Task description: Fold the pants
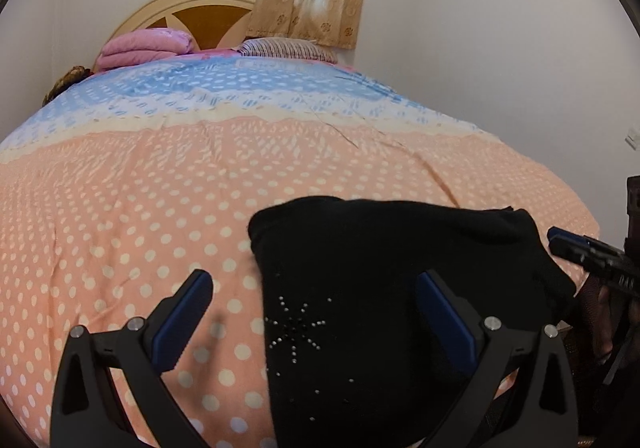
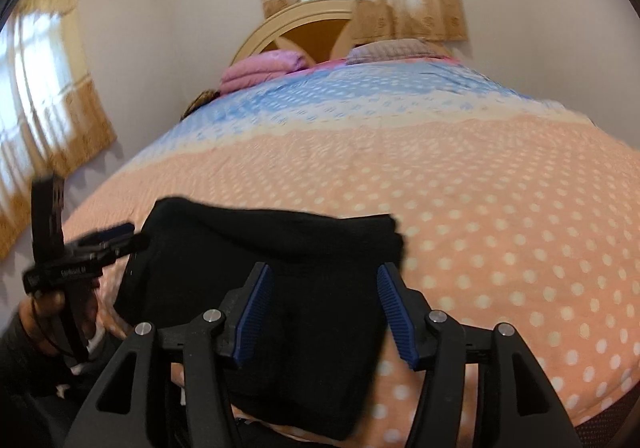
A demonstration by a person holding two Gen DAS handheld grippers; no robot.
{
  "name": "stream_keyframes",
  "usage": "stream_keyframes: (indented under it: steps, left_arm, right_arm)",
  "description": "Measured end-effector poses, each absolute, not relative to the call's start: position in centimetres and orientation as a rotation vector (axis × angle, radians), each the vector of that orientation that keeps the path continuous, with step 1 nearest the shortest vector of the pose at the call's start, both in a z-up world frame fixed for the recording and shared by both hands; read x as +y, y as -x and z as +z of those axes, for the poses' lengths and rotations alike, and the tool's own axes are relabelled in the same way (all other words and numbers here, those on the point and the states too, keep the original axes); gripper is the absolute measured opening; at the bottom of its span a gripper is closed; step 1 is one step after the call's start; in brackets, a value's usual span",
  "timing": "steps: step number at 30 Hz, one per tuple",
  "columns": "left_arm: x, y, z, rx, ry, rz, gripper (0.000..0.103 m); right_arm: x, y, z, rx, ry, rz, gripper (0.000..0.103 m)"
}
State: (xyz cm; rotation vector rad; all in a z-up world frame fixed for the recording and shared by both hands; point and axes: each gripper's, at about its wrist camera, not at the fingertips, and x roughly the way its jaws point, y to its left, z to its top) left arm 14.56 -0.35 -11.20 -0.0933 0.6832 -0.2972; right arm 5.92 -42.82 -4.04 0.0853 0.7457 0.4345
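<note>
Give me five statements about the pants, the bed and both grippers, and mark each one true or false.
1. The black pants lie on a polka-dot bedspread. True.
2. The left gripper is clamped shut on the pants. False: its jaws stand wide apart, holding nothing.
3. The pants carry a starburst of small studs. True.
4. The right gripper is open, hovering over the pants. True.
5. The pants lie at the headboard beside the pink folded blanket. False: they lie at the near edge of the bed, far from both.
</note>
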Motion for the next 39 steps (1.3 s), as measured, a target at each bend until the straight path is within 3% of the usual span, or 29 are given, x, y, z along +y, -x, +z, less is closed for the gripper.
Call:
stream_keyframes:
  steps: [8,15,17,18,19,20,21,22,23,25,28,31,39]
  left_arm:
    - [1.5,-16.9,-13.7,0.741,0.256,-0.341,0.103]
    - [0.9,-17.9,-13.5,0.753,0.261,-0.374,0.103]
    - [0.5,-17.9,-13.5,0.758,0.241,-0.396,0.103]
    - [0.6,-17.7,-13.4,0.754,0.241,-0.405,0.102]
    - [0.6,-17.5,-13.4,0.747,0.248,-0.426,0.093]
    - [0.7,-17.4,-13.4,0.744,0.263,-0.463,0.076]
    - [0.8,-17.5,-13.4,0.75,0.273,-0.483,0.071]
    - [0.9,-17.4,-13.3,0.752,0.286,-0.491,0.066]
    - [1.0,-17.3,-13.3,0.75,0.291,-0.499,0.053]
    - [1.2,-17.2,-13.0,0.753,0.308,-0.515,0.044]
    - [2.0,-17.2,-12.5,0.751,0.36,-0.524,0.022]
    - [3.1,-16.9,-11.8,0.738,0.404,-0.533,0.016]
    - [8.2,-14.8,-8.1,0.634,0.444,-0.475,0.015]
  right_arm:
    - [-45.8,-8.1,-7.4,0.892,-0.288,0.45,0.063]
    - [-45.5,-9.1,-8.7,0.9,-0.414,0.543,0.063]
    - [-45.3,-9.3,-8.9,0.905,-0.422,0.551,0.061]
    - [-45.3,-9.3,-8.9,0.905,-0.426,0.55,0.051]
    - [-45.5,-9.3,-9.0,0.91,-0.438,0.551,0.037]
    - [-45.8,-9.3,-9.2,0.914,-0.474,0.568,0.035]
    - [-46.0,-9.1,-9.2,0.909,-0.497,0.578,0.029]
    - [-46.0,-8.9,-9.0,0.902,-0.496,0.583,0.027]
    - [-45.7,-8.6,-8.6,0.889,-0.478,0.585,0.027]
    - [-45.1,-8.0,-7.4,0.86,-0.432,0.592,0.026]
    - [-44.0,-7.1,-5.1,0.818,-0.414,0.627,0.025]
    - [-42.5,-6.7,-2.6,0.788,-0.375,0.659,0.025]
    - [-36.5,-9.8,0.6,0.79,-0.285,0.758,0.025]
